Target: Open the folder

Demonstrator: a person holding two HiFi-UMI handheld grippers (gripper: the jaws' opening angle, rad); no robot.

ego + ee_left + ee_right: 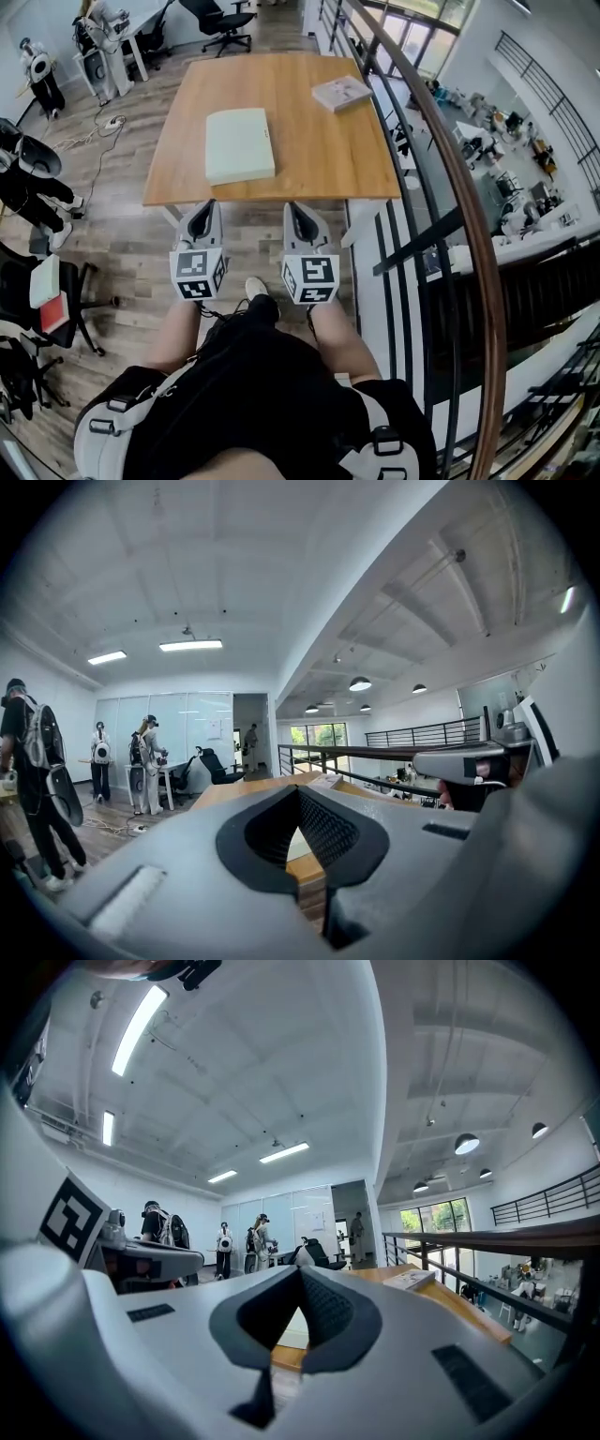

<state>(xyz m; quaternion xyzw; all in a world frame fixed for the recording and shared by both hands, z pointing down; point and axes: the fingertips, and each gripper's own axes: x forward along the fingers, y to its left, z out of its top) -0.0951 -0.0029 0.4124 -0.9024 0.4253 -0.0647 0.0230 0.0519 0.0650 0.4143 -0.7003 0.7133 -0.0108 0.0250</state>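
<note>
My left tongs (206, 208) and right tongs (294, 210) sit side by side at the middle of the head view. Both are pinched together at the tips with nothing between them, and both are just short of the table's (309, 150) near edge. The folder (240, 144), pale green and closed, lies flat on the table, left of its middle and above my left tongs in the frame. A book (341, 93) lies near the table's upper right corner. A railing (441, 159) runs down the right side.
</note>
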